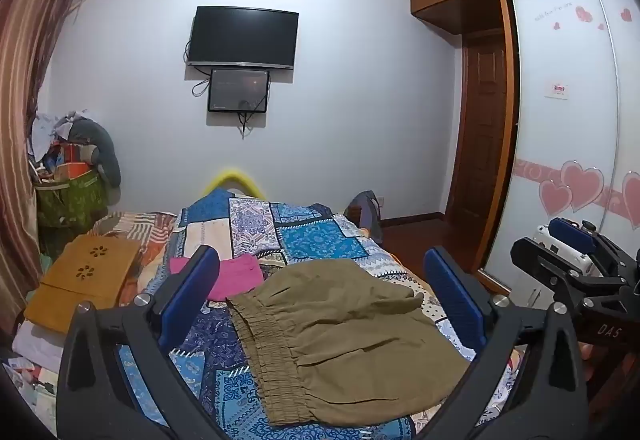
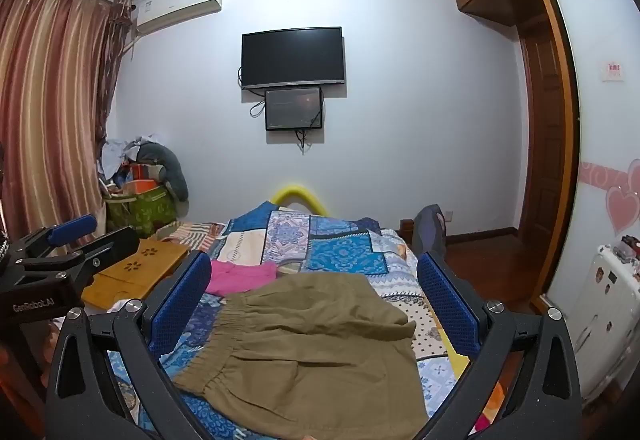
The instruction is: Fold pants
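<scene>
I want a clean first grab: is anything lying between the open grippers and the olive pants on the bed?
Nothing visible: the olive-brown elastic-waist pants lie uncovered on the patchwork quilt; the pink garment lies beyond them.

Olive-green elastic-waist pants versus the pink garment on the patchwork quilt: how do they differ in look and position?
The olive-green elastic-waist pants lie spread out and near the cameras, between each open gripper's fingers in view; the pink garment sits farther up the bed, left of them. The pants cover far more of the quilt; the pink garment looks smaller and more bunched. The pants show a gathered waistband; no waistband can be made out on the pink one. Both rest on the patchwork quilt, untouched.
</scene>
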